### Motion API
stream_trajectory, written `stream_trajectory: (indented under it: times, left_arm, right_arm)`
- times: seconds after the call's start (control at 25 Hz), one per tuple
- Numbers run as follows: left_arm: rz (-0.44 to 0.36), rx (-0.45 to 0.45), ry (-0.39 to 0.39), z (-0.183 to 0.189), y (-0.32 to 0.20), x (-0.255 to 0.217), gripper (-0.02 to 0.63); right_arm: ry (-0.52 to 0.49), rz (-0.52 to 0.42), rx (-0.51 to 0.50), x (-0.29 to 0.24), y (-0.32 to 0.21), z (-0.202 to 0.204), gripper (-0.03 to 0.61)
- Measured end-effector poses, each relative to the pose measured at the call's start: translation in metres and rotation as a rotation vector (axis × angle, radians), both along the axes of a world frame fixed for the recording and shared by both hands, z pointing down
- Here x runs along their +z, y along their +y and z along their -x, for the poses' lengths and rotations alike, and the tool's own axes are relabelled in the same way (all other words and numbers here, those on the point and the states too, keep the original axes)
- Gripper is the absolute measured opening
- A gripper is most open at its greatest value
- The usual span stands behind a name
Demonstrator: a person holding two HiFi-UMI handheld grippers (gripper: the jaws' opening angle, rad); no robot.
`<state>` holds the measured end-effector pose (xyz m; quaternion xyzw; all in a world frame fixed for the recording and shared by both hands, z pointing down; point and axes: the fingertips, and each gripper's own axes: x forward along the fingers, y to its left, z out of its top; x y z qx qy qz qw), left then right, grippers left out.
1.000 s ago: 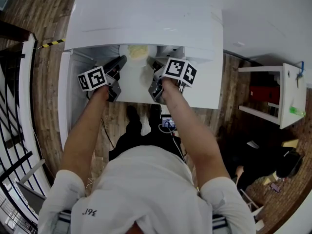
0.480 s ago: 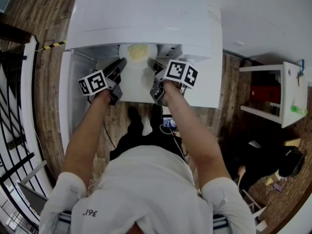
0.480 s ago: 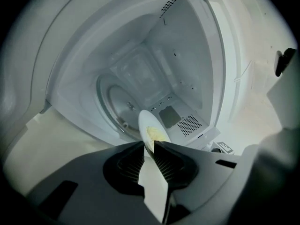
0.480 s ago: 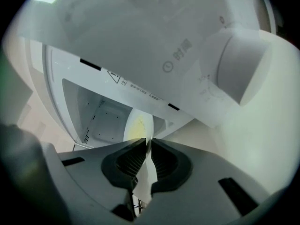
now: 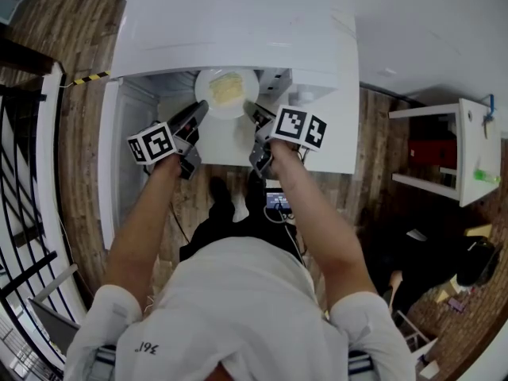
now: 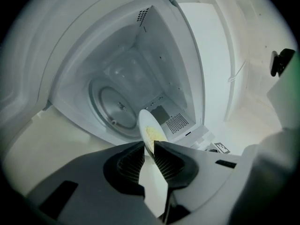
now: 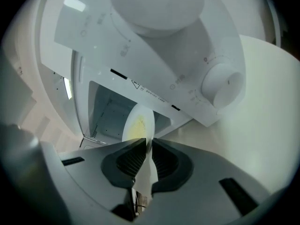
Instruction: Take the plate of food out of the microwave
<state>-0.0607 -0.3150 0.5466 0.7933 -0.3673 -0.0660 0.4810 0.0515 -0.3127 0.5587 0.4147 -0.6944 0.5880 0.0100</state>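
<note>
A white plate [image 5: 227, 94] with yellow food [image 5: 226, 88] hangs in front of the open white microwave [image 5: 230, 22], carried between both grippers. My left gripper [image 5: 198, 111] is shut on the plate's left rim; in the left gripper view the plate [image 6: 151, 134] stands edge-on between the ribbed pads, with the empty cavity and its glass turntable [image 6: 115, 109] behind. My right gripper [image 5: 252, 111] is shut on the right rim; in the right gripper view the plate [image 7: 138, 123] rises from the jaws before the microwave's control panel and its round knob [image 7: 222, 84].
The microwave sits on a white counter [image 5: 230, 145], its door [image 5: 127, 165] swung open at the left. A white shelf unit [image 5: 452, 153] stands to the right on the wooden floor. A black railing [image 5: 20, 181] runs along the left.
Both grippers have drawn back toward me with the plate. It was mostly inside the cavity a second ago and now shows whole in front of the opening.
</note>
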Motion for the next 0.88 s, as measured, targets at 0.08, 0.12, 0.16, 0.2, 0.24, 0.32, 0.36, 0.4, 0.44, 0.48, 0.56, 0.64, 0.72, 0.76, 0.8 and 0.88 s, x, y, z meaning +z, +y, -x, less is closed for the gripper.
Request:
stream_trajectory:
  times: [0.08,0.12,0.16,0.2,0.24,0.32,0.36,0.4,0.44,0.48,0.56,0.64,0.72,0.76,0.8,0.88]
  left_arm:
    - [0.0,0.004,-0.001,-0.001,0.005,-0.003,0.067]
    - [0.002,0.006,-0.001,-0.001,0.008,-0.004,0.067]
    - [0.005,0.007,0.0,-0.002,0.011,-0.005,0.067]
    - [0.008,0.008,0.0,-0.003,0.014,-0.005,0.067]
    - [0.011,0.009,0.001,-0.003,0.017,-0.006,0.067]
    - [0.014,0.011,0.003,-0.005,0.022,-0.009,0.067]
    - [0.015,0.012,0.003,-0.006,0.025,-0.011,0.067]
    - [0.016,0.014,0.002,-0.007,0.028,-0.013,0.067]
    - [0.016,0.016,0.001,-0.008,0.031,-0.015,0.067]
    - [0.016,0.018,-0.002,-0.009,0.034,-0.017,0.067]
    - [0.014,0.022,-0.007,-0.011,0.039,-0.021,0.067]
    - [0.013,0.025,-0.009,-0.013,0.044,-0.024,0.067]
    - [0.012,0.026,-0.009,-0.014,0.048,-0.027,0.067]
    - [0.011,0.026,-0.008,-0.015,0.051,-0.029,0.067]
    - [0.01,0.026,-0.007,-0.016,0.053,-0.031,0.067]
    - [0.01,0.025,-0.006,-0.016,0.059,-0.033,0.067]
  right_arm:
    - [0.0,-0.001,0.0,-0.004,0.004,-0.001,0.035]
    - [0.001,-0.001,-0.001,-0.005,0.006,-0.001,0.035]
    - [0.001,0.001,-0.002,-0.006,0.009,-0.002,0.035]
    - [0.001,0.003,-0.002,-0.007,0.011,-0.003,0.035]
    - [-0.001,0.006,-0.002,-0.007,0.014,-0.003,0.035]
    - [-0.006,0.011,0.0,-0.01,0.019,-0.005,0.035]
    - [-0.008,0.012,0.001,-0.012,0.022,-0.006,0.035]
    - [-0.008,0.012,0.0,-0.014,0.025,-0.007,0.035]
    - [-0.007,0.011,-0.001,-0.016,0.027,-0.008,0.035]
    - [-0.005,0.01,-0.004,-0.019,0.029,-0.009,0.035]
    - [-0.001,0.01,-0.008,-0.022,0.034,-0.011,0.035]
    - [-0.002,0.013,-0.009,-0.025,0.039,-0.012,0.035]
    - [-0.008,0.018,-0.006,-0.028,0.043,-0.014,0.035]
    - [-0.01,0.02,-0.006,-0.029,0.046,-0.015,0.035]
    - [-0.01,0.019,-0.006,-0.031,0.048,-0.015,0.035]
    - [-0.01,0.017,-0.008,-0.034,0.053,-0.016,0.035]
